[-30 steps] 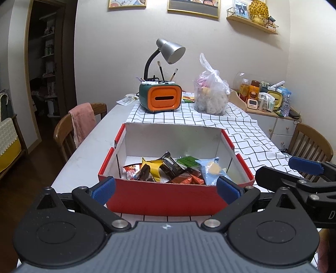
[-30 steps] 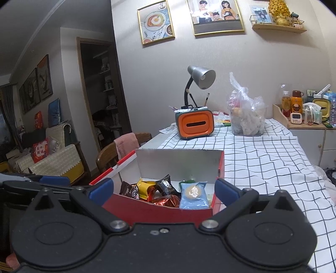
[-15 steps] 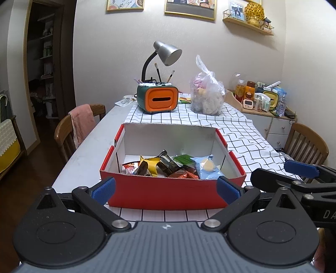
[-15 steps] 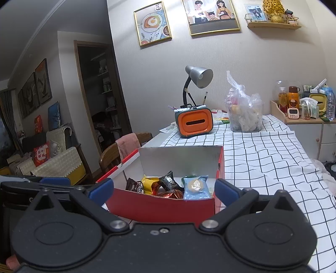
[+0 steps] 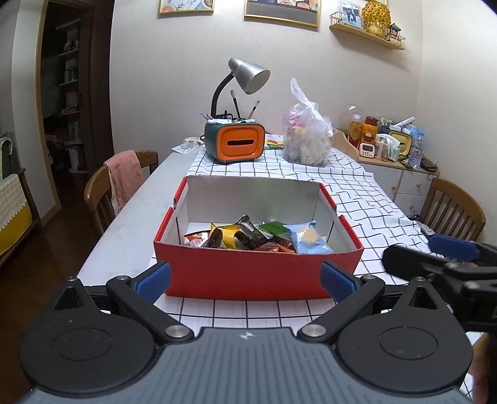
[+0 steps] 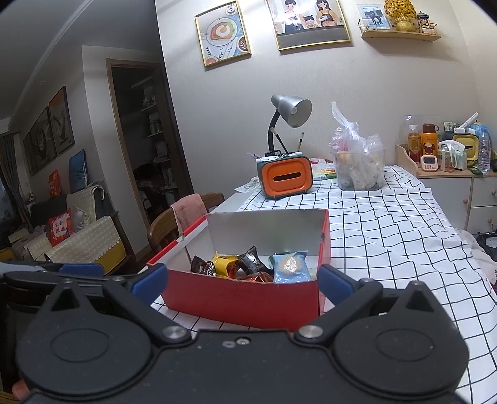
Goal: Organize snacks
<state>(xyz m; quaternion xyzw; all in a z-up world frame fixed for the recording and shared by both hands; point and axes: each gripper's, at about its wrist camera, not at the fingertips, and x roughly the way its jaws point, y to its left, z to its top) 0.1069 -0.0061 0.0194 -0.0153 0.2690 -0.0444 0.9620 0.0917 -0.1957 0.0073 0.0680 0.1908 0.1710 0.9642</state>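
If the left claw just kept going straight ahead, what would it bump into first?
Most likely the near wall of the red box. The open left claw points right at it, with only bare tablecloth between, though height is hard to judge.

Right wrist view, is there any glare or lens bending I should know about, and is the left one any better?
Right wrist view: glare washes out the top of the framed family picture, the doorway bows with fisheye, and the corners are black. Left wrist view: no such glare, but the grid tablecloth lines curve and the room beyond the doorway is dim; the snacks in the red box look sharp in both.
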